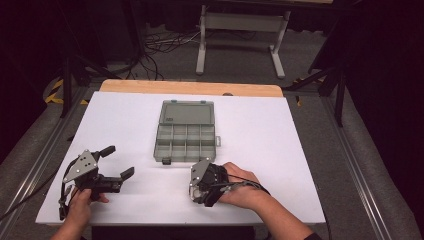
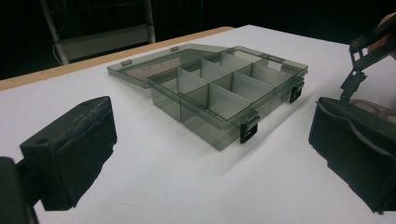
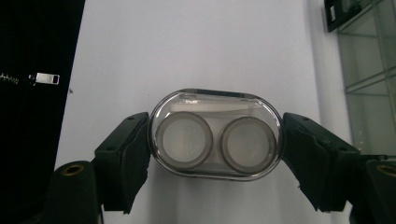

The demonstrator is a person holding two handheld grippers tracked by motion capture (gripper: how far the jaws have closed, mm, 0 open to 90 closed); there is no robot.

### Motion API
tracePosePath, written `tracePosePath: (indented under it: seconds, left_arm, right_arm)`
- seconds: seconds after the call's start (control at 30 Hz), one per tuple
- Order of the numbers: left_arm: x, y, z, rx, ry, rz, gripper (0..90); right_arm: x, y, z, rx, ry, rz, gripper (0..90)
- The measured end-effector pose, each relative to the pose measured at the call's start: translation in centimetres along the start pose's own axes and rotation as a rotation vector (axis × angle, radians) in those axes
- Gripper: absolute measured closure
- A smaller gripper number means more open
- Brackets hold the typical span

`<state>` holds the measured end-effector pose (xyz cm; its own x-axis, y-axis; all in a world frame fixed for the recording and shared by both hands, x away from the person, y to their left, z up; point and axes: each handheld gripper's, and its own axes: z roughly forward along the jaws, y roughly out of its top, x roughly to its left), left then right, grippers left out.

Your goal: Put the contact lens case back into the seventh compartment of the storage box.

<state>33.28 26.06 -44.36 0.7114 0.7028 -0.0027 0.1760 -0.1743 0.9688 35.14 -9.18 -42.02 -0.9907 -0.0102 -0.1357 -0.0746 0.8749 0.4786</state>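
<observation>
While the right gripper (image 3: 215,140) pinches the clear oval case (image 3: 215,136) by its rounded ends at the centre of its own view, the smooth shell could squirt free. Left gripper (image 1: 116,161), jaws spread and empty, waits at lower left, and the compartment box (image 1: 186,136) sits mid-frame, its dividers likely to snag a tilted case.

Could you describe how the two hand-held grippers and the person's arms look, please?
Both the left gripper and the right gripper are black, each with two thick, blocky black jaws, a grey three-cornered plate on top and a thin black cable trailing back. The forearms are bare; a dark sleeve edge shows at the right arm.
</observation>
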Motion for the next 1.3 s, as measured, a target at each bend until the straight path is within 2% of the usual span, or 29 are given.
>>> tracePosePath:
  seconds: [0.7,0.97,1.3]
  left_arm:
    - [0.0,0.0,0.0,-0.001,-0.002,-0.002,1.8]
    - [0.0,0.0,0.0,-0.002,-0.002,-0.003,1.8]
    - [0.0,0.0,0.0,-0.003,-0.003,-0.006,1.7]
  right_arm:
    - [-0.2,0.0,-2.6,-0.151,-0.085,-0.008,26.5]
    - [-0.5,0.0,-3.2,-0.188,-0.095,-0.001,26.5]
    - [-1.1,0.2,-4.0,-0.196,-0.117,0.0,26.5]
